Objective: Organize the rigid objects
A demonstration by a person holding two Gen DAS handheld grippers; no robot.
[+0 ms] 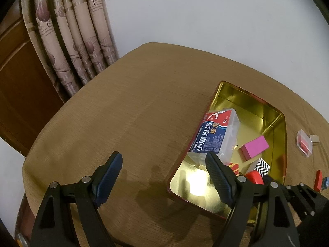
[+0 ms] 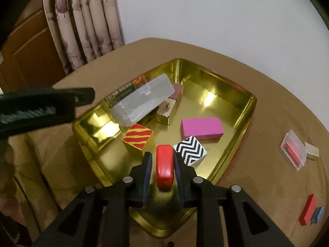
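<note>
Gold metal tin [image 2: 244, 111] holds a pink rectangular block [image 2: 202, 128], zigzag and striped cubes, a clear plastic case. My right gripper [image 2: 162, 164] stands slightly parted around the red rounded wooden block [image 2: 164, 165] over the tin's near end; my left gripper [image 1: 164, 177] gapes empty.

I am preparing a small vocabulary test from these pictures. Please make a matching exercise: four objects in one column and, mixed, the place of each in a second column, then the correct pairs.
Column A
1. pink block
2. red arch block
3. small clear case with red inside
4. zigzag cube

Column B
a. between the fingers of the right gripper
b. on the tablecloth, outside the gold tin
c. flat on the tin floor, toward its far right side
d. in the tin, just right of the red arch block

Pairs: 1-c, 2-a, 3-b, 4-d
</note>
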